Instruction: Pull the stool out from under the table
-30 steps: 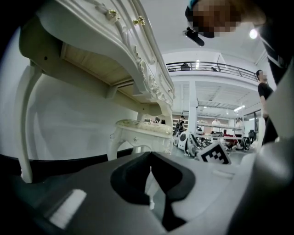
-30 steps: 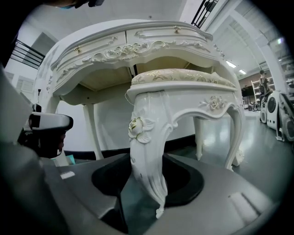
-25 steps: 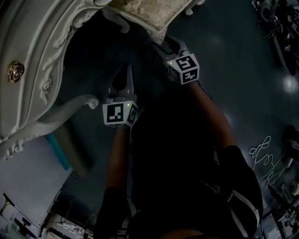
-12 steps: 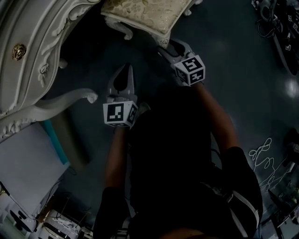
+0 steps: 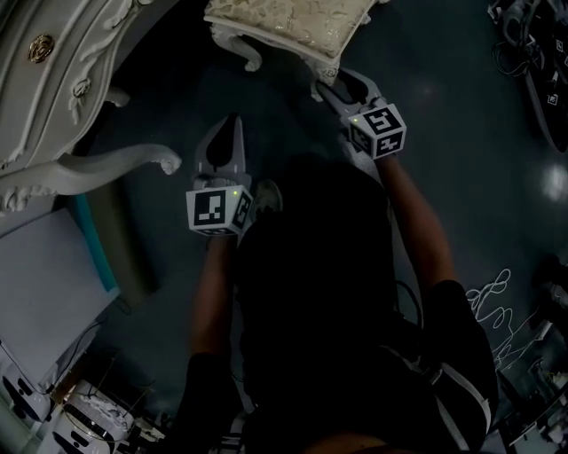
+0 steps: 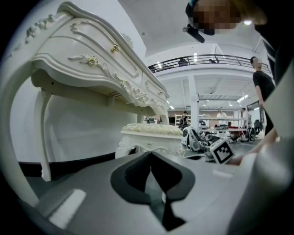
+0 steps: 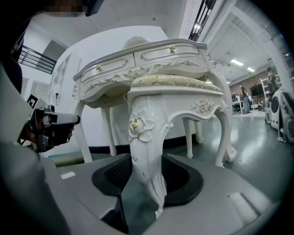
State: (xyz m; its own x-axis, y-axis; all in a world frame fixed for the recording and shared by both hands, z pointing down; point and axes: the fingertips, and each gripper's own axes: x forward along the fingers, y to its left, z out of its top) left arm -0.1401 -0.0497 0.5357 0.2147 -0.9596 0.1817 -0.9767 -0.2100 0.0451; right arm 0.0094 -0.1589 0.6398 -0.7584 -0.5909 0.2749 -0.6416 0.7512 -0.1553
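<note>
The white carved stool (image 5: 288, 22) with a cream patterned cushion stands at the top of the head view, just off the white ornate table (image 5: 53, 80). My right gripper (image 5: 342, 84) is shut on the stool's near front leg (image 7: 144, 151), which stands upright between the dark pads low in the right gripper view. The cushion (image 7: 170, 82) sits above the leg, with the table behind it. My left gripper (image 5: 232, 120) is shut on nothing and hovers over the dark floor beside a curved table leg (image 5: 106, 164). In the left gripper view, the stool (image 6: 149, 137) is ahead of the shut jaws.
A teal-edged white board (image 5: 44, 284) lies at the left by the table. White cables (image 5: 497, 301) and dark gear (image 5: 532, 53) lie on the floor at the right. The person's shoe (image 5: 264, 197) shows below the left gripper. People stand far off in the hall.
The stool has come away from the table along with the right gripper, and more of its cushion shows. The table has slid toward the upper left of the head view. The left gripper stays shut.
</note>
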